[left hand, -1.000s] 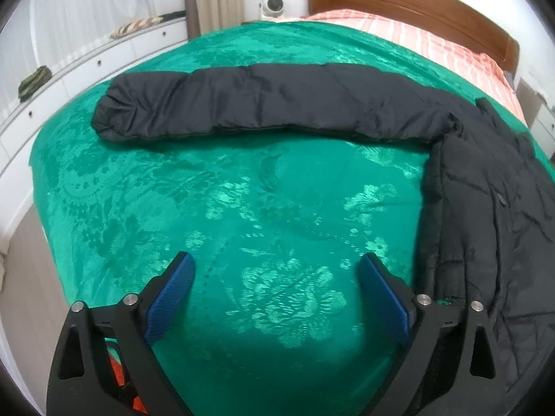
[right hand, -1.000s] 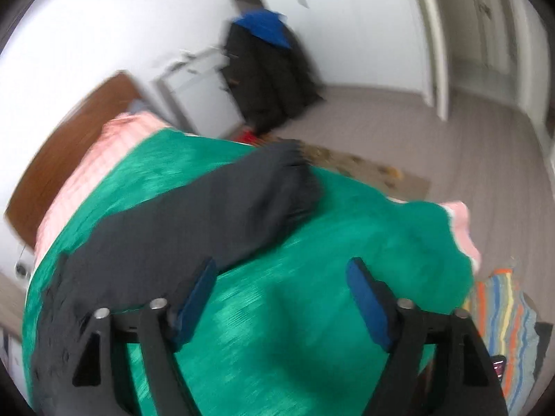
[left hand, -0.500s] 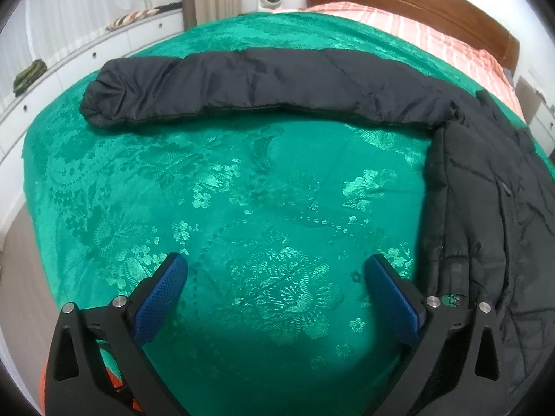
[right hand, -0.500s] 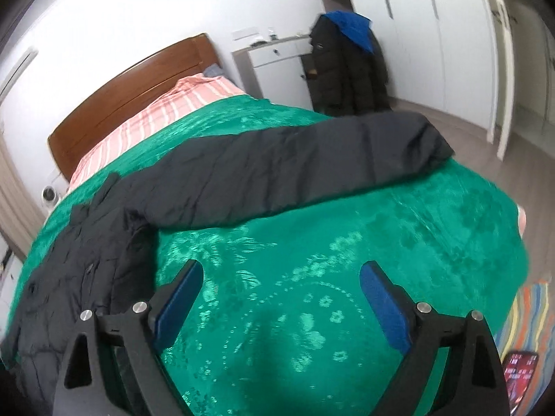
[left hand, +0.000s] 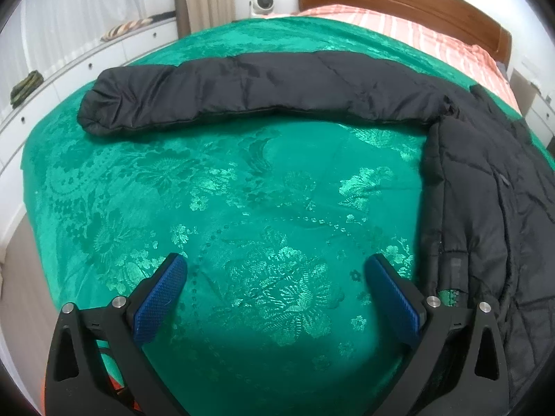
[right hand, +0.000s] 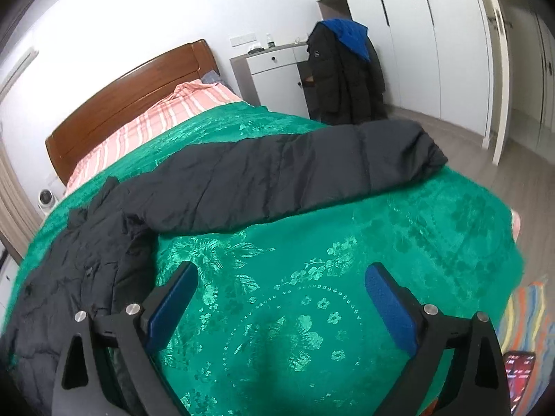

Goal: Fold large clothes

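Observation:
A large black padded jacket lies spread on a green patterned bedspread (left hand: 242, 190). In the left wrist view its body (left hand: 485, 208) is at the right and one sleeve (left hand: 242, 93) stretches left across the bed. My left gripper (left hand: 275, 294) is open and empty over bare bedspread, below that sleeve. In the right wrist view the jacket body (right hand: 76, 260) is at the left and the other sleeve (right hand: 295, 173) stretches right toward the bed's edge. My right gripper (right hand: 281, 298) is open and empty above the bedspread (right hand: 347, 277), below the sleeve.
A wooden headboard (right hand: 131, 93) and pink striped sheet (right hand: 156, 118) are at the bed's far end. White drawers (left hand: 69, 69) run along the left side. A cabinet with hanging dark coats (right hand: 347, 72) stands by the wall. A striped rug (right hand: 530, 315) lies on the floor.
The right gripper swung from a blurred, tilted view to a steadier one facing the right sleeve and headboard. The left gripper shifted slightly over the bedspread. Both stayed open.

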Tool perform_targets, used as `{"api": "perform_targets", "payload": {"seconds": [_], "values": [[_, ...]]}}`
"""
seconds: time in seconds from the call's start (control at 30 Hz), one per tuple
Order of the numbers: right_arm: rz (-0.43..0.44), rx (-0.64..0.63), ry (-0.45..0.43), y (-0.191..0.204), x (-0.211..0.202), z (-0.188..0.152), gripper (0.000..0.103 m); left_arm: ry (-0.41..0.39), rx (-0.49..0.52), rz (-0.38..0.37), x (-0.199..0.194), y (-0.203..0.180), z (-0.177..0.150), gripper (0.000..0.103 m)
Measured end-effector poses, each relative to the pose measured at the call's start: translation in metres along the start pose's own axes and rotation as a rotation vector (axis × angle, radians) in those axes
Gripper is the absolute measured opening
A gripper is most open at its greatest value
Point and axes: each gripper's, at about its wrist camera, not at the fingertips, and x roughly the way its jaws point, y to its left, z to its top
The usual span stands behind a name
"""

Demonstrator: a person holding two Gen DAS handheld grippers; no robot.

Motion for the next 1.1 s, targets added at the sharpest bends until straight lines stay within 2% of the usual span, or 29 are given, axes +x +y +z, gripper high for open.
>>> {"api": "perform_targets", "payload": {"seconds": [0.9,1.1], "values": [[0.018,-0.025,0.021,0.0023,0.0072,-0.0014,0.096,-0.013,0.002,0.005,-0.0014,-0.0015,-0.0021,0.103],[0.046,0.022,0.020,-0.0053,0.0077,-0.0009,0.096,-0.014,0.002,0.006,-0.0015,-0.0013,-0.0018,0.103]]}}
